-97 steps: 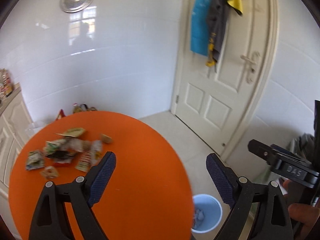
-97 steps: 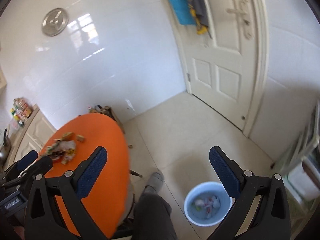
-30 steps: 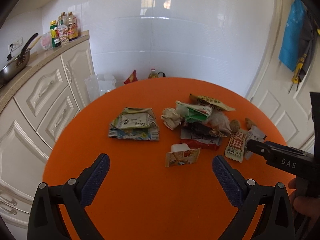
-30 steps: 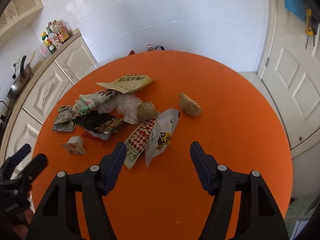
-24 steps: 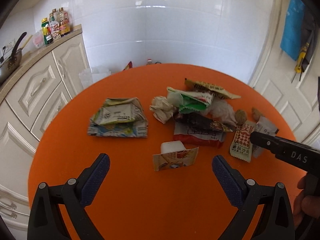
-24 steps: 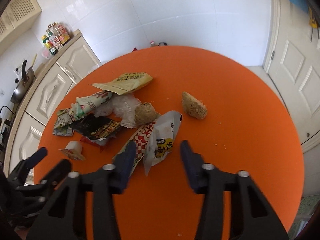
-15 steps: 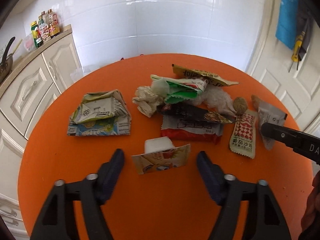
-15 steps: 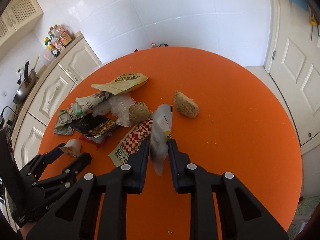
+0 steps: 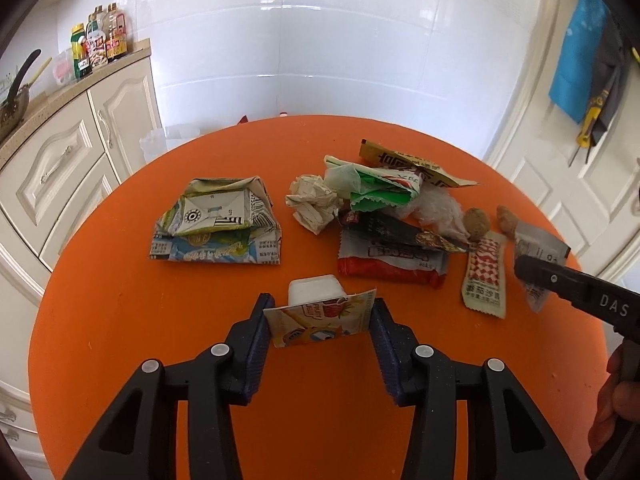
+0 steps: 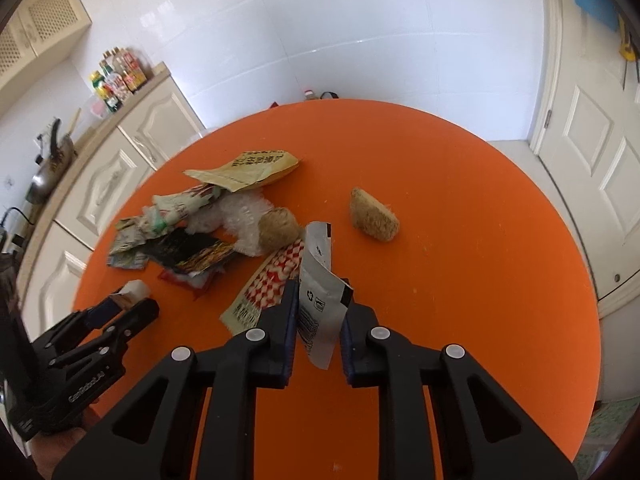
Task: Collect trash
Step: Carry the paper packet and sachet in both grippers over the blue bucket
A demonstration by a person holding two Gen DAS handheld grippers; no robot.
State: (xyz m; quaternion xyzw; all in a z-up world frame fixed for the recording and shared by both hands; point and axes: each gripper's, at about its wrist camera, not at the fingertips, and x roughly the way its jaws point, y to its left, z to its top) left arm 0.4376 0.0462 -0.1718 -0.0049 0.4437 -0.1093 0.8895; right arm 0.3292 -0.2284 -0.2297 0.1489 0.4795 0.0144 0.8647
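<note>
Trash lies on a round orange table (image 9: 120, 320). My left gripper (image 9: 320, 316) is shut on a small white jelly cup with a peeled printed lid (image 9: 320, 320), near the table's front. My right gripper (image 10: 320, 312) is shut on a silver-white wrapper (image 10: 320, 300), which stands up between the fingers; it also shows in the left wrist view (image 9: 540, 248). A red-checked sachet (image 10: 272, 284) lies just left of it. A pile of wrappers (image 9: 384, 216), a flattened carton (image 9: 216, 220), a crumpled paper ball (image 9: 312, 200) and two bread chunks (image 10: 374, 220) lie beyond.
Cream kitchen cabinets (image 9: 60, 168) with bottles (image 9: 100, 44) and a pan (image 9: 16, 92) stand to the left. A white door (image 10: 592, 160) is on the right, with clothes hanging on it (image 9: 580, 64). White tiled wall behind the table.
Both grippers moved from the floor bin to the table, came down on the trash and closed: the left on the jelly cup, the right on the silver wrapper.
</note>
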